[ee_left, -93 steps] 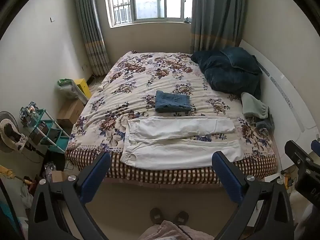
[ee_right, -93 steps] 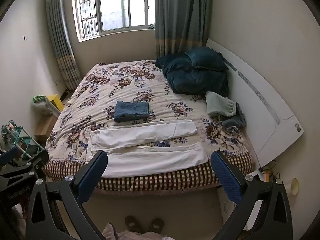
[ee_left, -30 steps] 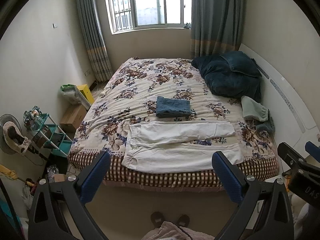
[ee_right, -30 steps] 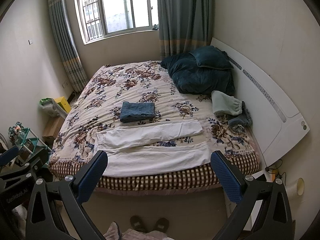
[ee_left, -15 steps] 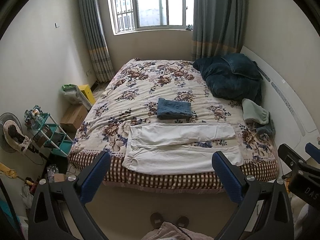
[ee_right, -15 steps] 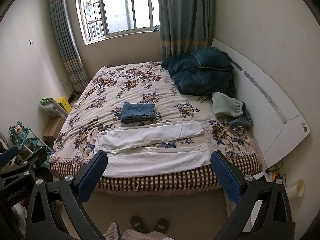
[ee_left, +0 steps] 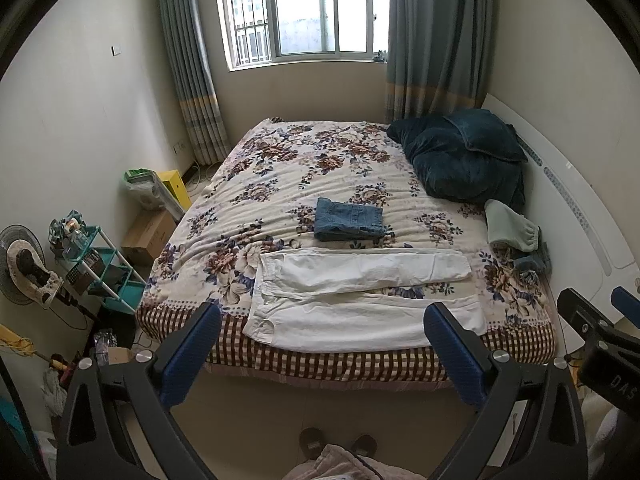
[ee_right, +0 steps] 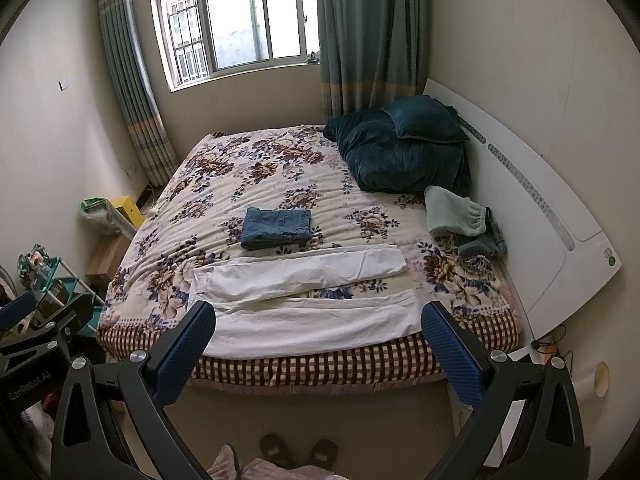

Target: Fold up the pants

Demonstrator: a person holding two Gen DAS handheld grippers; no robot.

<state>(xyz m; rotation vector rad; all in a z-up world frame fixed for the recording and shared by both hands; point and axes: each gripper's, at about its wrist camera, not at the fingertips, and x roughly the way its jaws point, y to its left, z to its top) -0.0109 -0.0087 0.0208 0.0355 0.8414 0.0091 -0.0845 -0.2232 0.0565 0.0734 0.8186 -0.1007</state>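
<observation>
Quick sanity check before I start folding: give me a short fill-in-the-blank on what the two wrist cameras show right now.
1. The white pants lie spread flat near the ____ edge of the bed.
2. Just beyond them sits a folded pair of ____ jeans.
3. The left gripper and the right gripper are both ____ and hold nothing.

Missing words: front; blue; open

Left claw (ee_left: 322, 334) spread wide, right claw (ee_right: 318, 334) likewise (both empty)
</observation>
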